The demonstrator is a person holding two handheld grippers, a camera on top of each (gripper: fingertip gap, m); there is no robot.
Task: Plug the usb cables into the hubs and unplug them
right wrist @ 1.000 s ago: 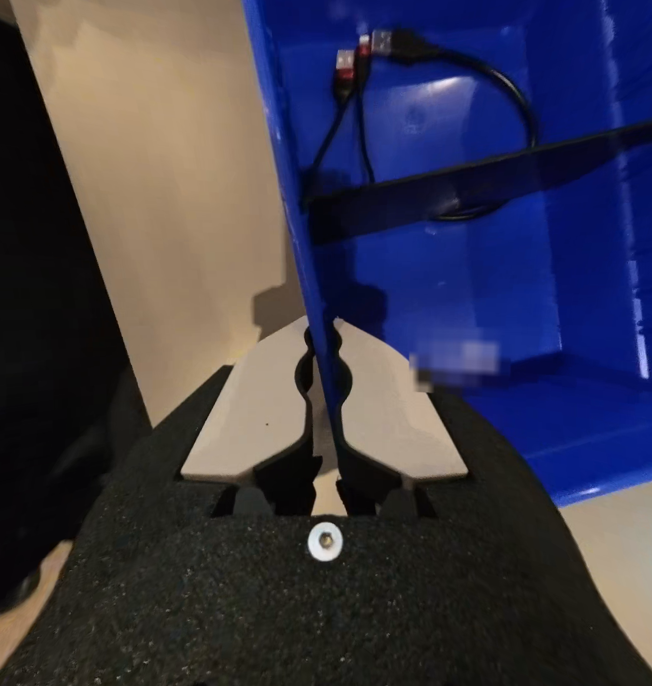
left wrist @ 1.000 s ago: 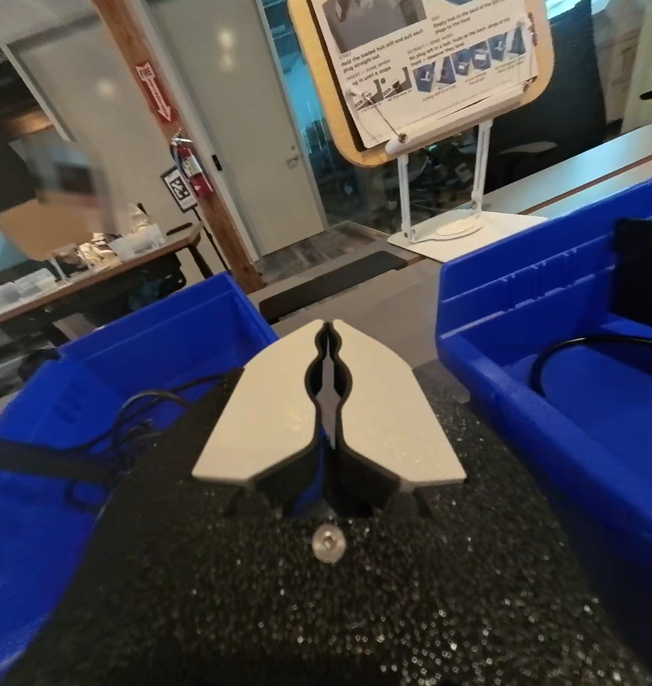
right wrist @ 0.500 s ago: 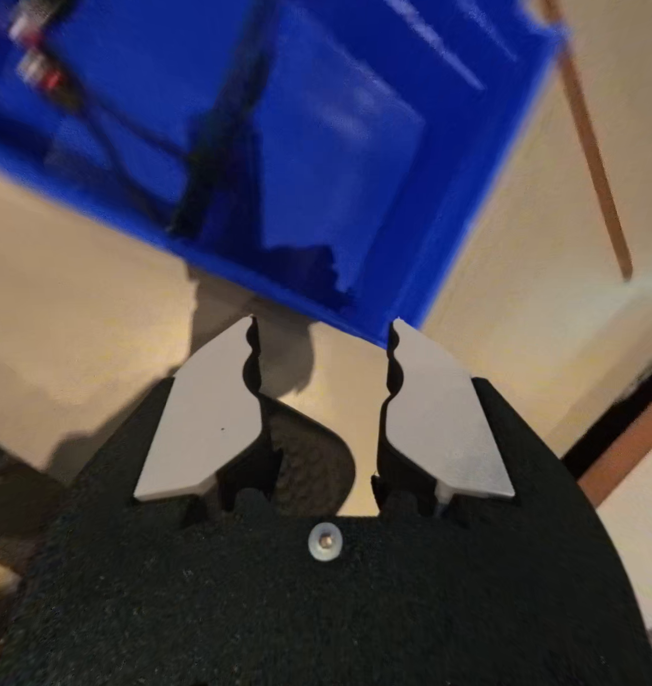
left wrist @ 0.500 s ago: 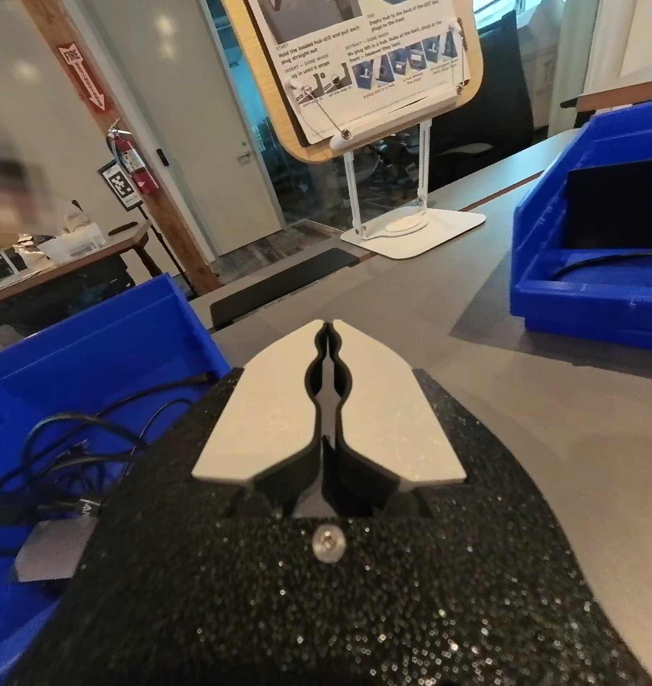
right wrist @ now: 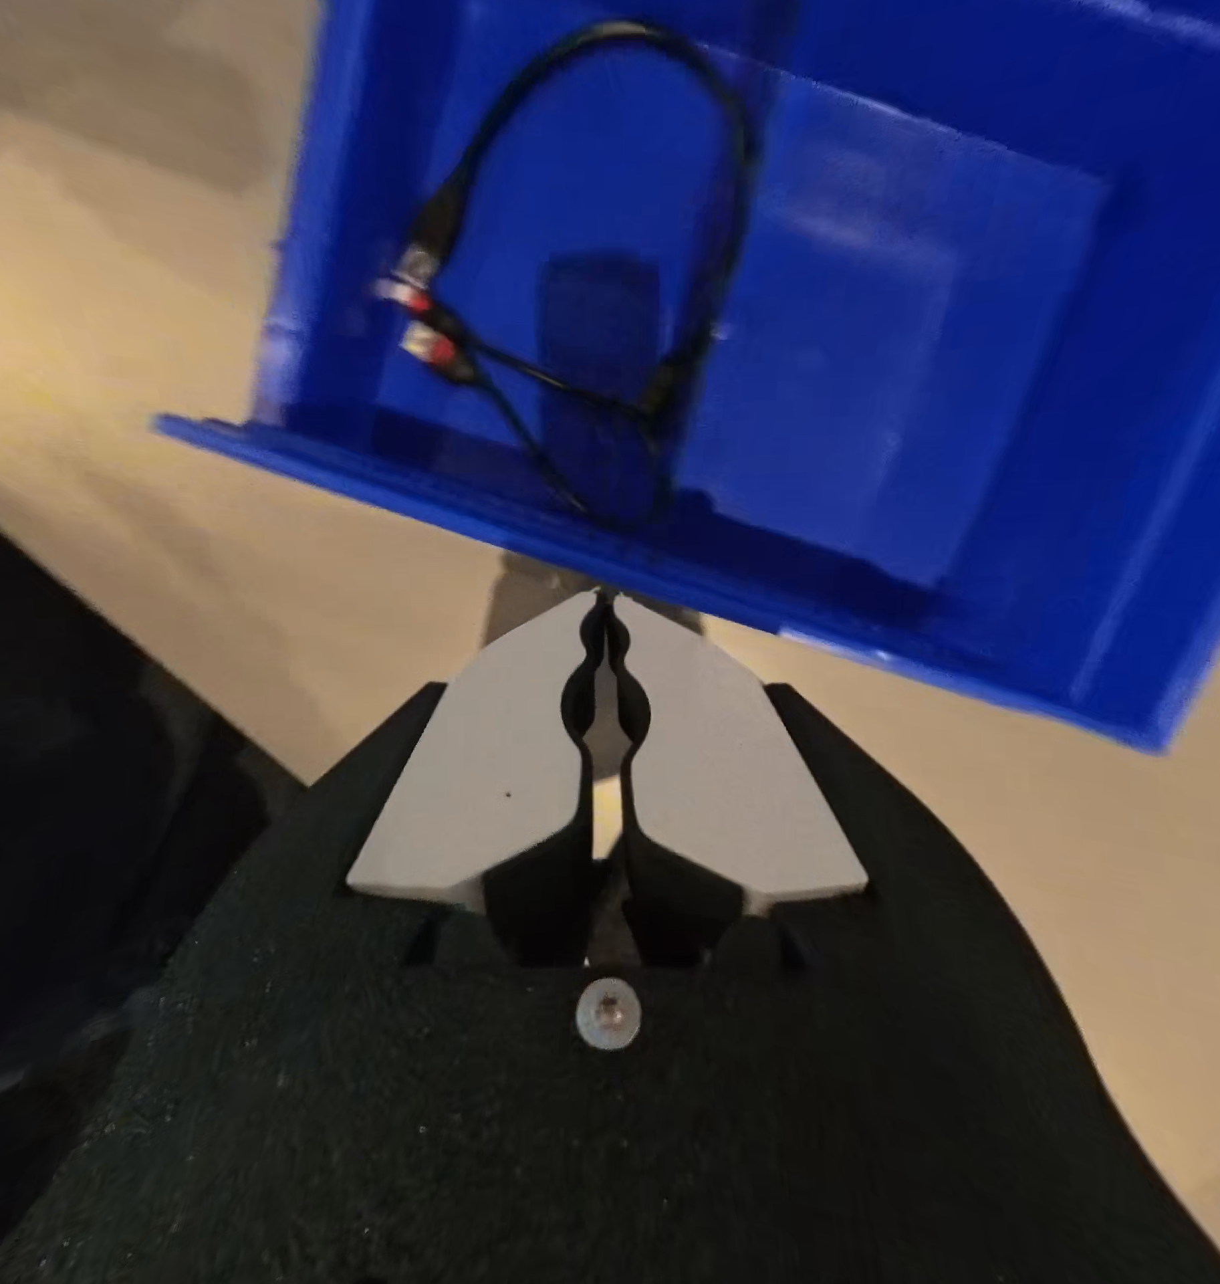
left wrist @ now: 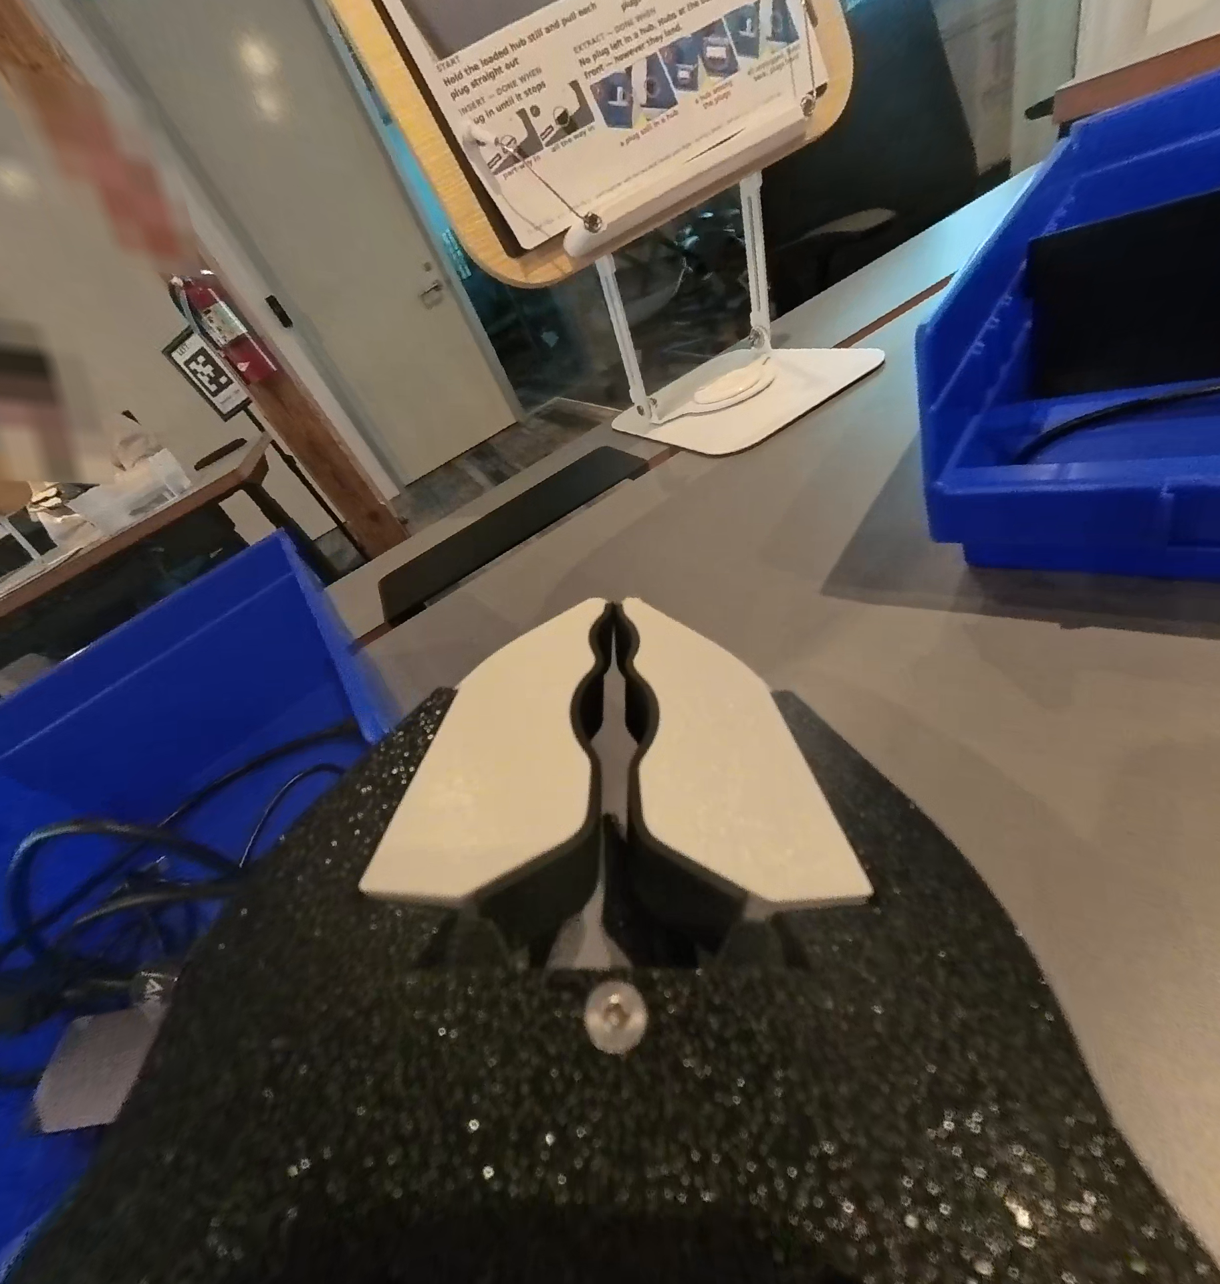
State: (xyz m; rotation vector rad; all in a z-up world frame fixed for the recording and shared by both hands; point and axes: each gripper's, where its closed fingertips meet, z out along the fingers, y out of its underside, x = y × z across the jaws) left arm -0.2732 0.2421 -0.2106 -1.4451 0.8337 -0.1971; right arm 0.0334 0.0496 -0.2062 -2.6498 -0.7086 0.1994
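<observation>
Right hand-held gripper (right wrist: 608, 610) closed, empty, at blue plastic bin (right wrist: 836, 577) front lip; could shove it. Left hand-held gripper (left wrist: 614, 611) closed, idle.

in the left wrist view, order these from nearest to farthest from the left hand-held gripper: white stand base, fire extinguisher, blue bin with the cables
Measured from the left hand-held gripper, whose jaws are shut:
1. Blue bin with the cables, right beside it on the left.
2. White stand base, ahead and slightly right on the grey table.
3. Fire extinguisher, far back left, on the wooden post.
</observation>
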